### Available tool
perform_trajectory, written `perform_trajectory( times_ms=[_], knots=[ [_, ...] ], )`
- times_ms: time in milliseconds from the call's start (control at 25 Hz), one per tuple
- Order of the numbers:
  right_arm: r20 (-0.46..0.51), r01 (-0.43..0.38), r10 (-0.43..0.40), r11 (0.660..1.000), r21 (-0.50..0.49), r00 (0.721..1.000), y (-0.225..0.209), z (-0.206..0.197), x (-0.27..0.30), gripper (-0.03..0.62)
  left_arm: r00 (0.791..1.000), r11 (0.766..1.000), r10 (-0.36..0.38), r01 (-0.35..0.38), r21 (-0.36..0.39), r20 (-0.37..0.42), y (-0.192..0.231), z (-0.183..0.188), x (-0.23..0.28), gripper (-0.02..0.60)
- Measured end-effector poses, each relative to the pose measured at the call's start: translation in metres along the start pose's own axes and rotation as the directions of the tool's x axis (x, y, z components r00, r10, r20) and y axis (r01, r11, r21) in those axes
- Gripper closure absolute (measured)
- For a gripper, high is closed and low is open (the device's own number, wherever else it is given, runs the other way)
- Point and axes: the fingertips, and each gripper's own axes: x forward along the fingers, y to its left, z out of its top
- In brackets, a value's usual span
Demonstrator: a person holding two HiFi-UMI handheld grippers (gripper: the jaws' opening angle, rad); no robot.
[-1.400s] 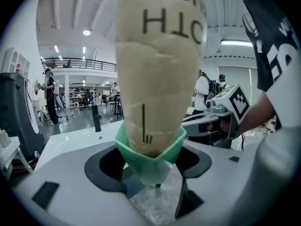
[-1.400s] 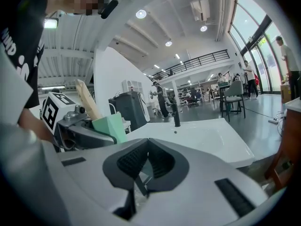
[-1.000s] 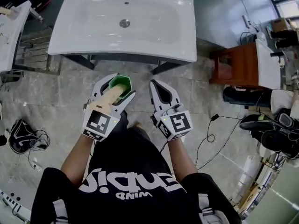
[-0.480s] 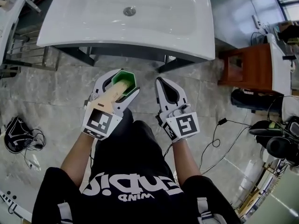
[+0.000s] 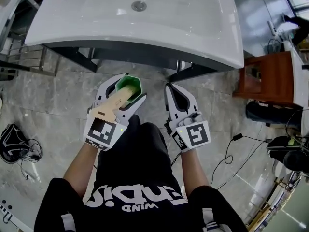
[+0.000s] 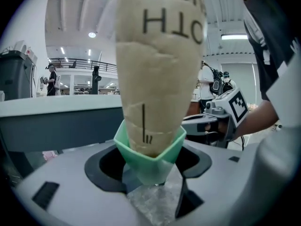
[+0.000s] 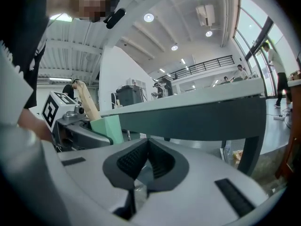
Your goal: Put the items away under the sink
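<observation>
A green hexagonal cup point(image 5: 132, 85) with a beige tube point(image 5: 115, 102) standing in it sits between the jaws of my left gripper point(image 5: 126, 82), which is shut on it. In the left gripper view the cup point(image 6: 150, 157) is wedged at the jaw base and the tube point(image 6: 157, 79) rises out of the frame. My right gripper point(image 5: 175, 88) is beside it, shut, with nothing between its ridged pads point(image 7: 157, 161). Both hover over the stone floor just in front of the white sink point(image 5: 212, 42). The sink's front edge point(image 7: 197, 109) runs across at jaw height.
Dark frame legs point(image 5: 72, 57) hold up the sink, and the space beneath it is in shadow. A wooden stand point(image 5: 270, 76) is to the right. A metal rack point(image 5: 19, 57) is at the left. Cables point(image 5: 231, 153) and a black bundle point(image 5: 17, 146) lie on the floor.
Both grippers have sunk lower together, and the sink now looms larger and nearer ahead of them. The cup and tube stay in the left jaws; the right jaws stay shut.
</observation>
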Motion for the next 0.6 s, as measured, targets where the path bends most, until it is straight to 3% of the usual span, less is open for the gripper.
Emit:
perform_trajectory(
  times_ms=[280,400,440,520,600],
  knots=[
    [0.048,-0.017,0.017,1.0,0.002,0.999,-0.008,-0.049,0.018,0.576,1.0,0.999,-0.024,0.024,0.033,0.018,0.009,-0.048,0.019,0.265],
    [0.052,-0.021,0.021,1.0,-0.005,0.998,-0.012,-0.075,0.024,0.576,0.999,0.989,0.008,-0.015,-0.144,-0.053,0.01,-0.079,0.024,0.265],
    [0.053,-0.023,0.023,1.0,-0.01,0.998,-0.012,-0.083,0.026,0.576,0.999,0.989,0.012,-0.019,-0.143,-0.051,0.011,-0.086,0.028,0.265],
    [0.057,-0.028,0.029,0.999,-0.019,0.998,-0.013,-0.099,0.027,0.576,1.0,1.0,-0.002,0.002,-0.019,0.021,0.012,-0.092,0.039,0.265],
    [0.061,-0.033,0.034,0.999,-0.022,0.998,-0.014,-0.115,0.028,0.576,0.999,1.0,-0.013,0.012,0.012,0.042,0.01,-0.105,0.047,0.265]
  ],
)
